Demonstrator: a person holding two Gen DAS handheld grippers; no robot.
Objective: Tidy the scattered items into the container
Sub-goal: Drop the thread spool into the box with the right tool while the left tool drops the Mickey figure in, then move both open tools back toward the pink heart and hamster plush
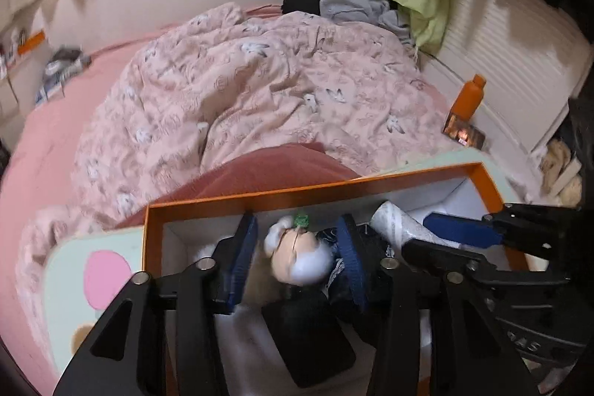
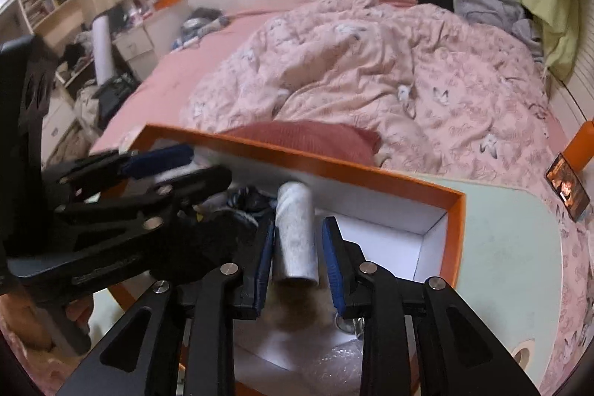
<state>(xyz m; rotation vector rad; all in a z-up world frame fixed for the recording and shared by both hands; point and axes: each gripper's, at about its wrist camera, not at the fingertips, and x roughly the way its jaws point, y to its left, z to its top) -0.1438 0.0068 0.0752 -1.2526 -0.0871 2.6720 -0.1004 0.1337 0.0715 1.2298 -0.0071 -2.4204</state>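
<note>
**Both grippers over the orange box, jaws parted**

Your left gripper (image 1: 297,244) hangs above the orange-walled, white-lined cardboard box (image 1: 260,197), which sits on a pale green board (image 1: 70,255) laid across the bed. Between its blue pads lies a small plush toy with a cream face and white fur (image 1: 297,258); the pads stand clear of it on both sides, so nothing is gripped. A flat black rectangular object (image 1: 308,340) rests below the toy on the box floor.

Your right gripper (image 2: 297,258) is also over the box, straddling a white, grey-speckled cylinder (image 2: 295,232). A gap shows beside the right pad; the left pad sits very close, perhaps touching, though blur hides it. The jaws look parted rather than clamped. The rumpled pink printed duvet (image 2: 371,69) lies beyond the box.
</note>
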